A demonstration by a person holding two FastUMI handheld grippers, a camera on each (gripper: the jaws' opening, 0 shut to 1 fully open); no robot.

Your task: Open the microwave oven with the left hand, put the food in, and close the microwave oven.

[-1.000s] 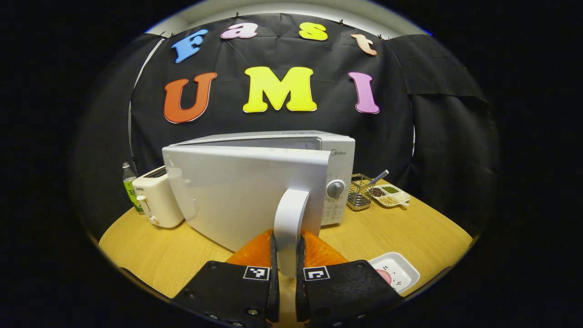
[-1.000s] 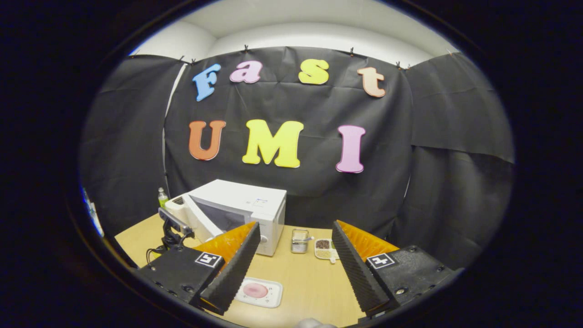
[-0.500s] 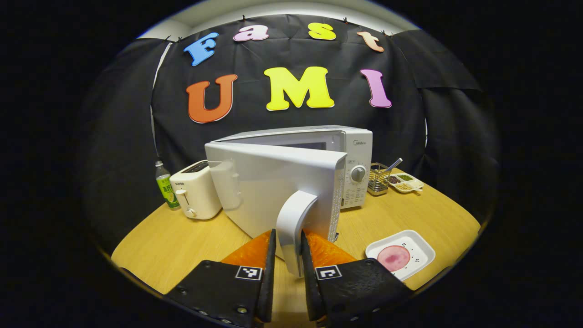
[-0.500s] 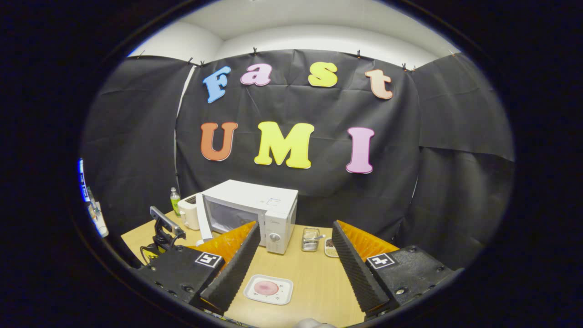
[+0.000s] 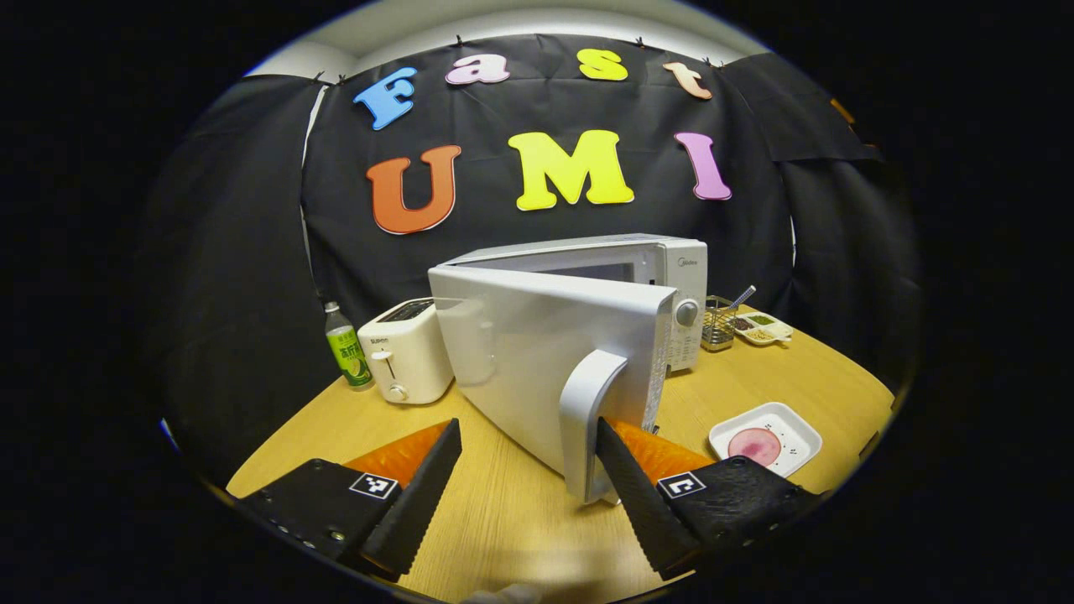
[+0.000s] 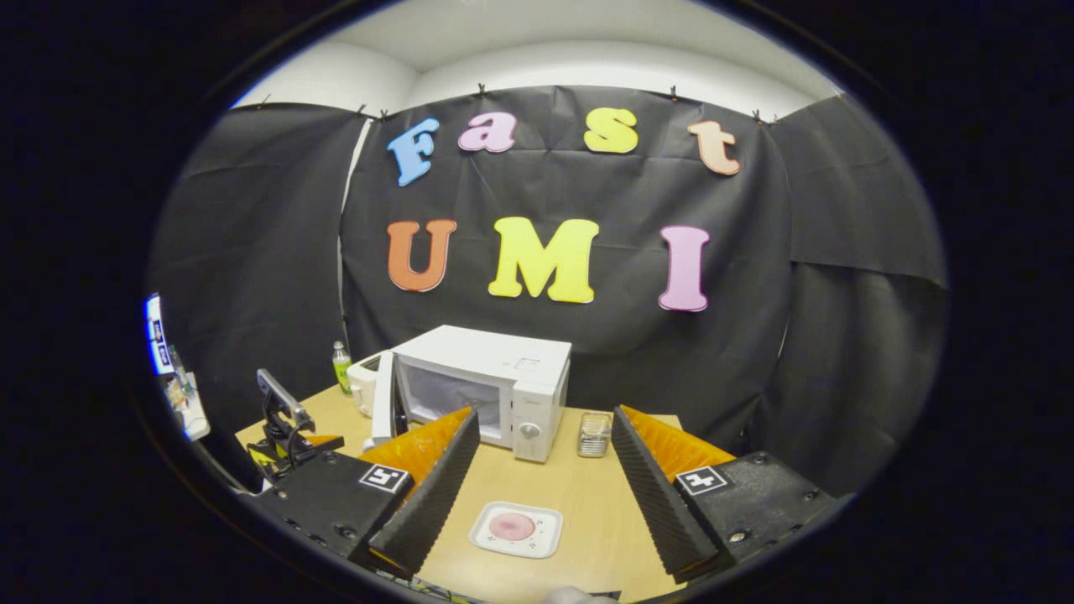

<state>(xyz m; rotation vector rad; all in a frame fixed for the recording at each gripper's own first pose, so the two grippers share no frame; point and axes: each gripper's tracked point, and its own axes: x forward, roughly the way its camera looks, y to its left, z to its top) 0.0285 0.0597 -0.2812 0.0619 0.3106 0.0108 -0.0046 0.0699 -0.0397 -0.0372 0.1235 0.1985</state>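
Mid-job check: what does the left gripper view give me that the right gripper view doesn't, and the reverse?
Left gripper view: the door's outer face and handle beside the open left tool, plus the sectioned dish. Right gripper view: the open cavity, beyond the open right tool. Shared: microwave, toaster, green bottle, wire basket, and the plate with pink food on the table.

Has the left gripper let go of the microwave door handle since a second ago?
Yes. The left gripper was clamped on the handle; now its fingers are spread, and the handle sits against the right-hand one.
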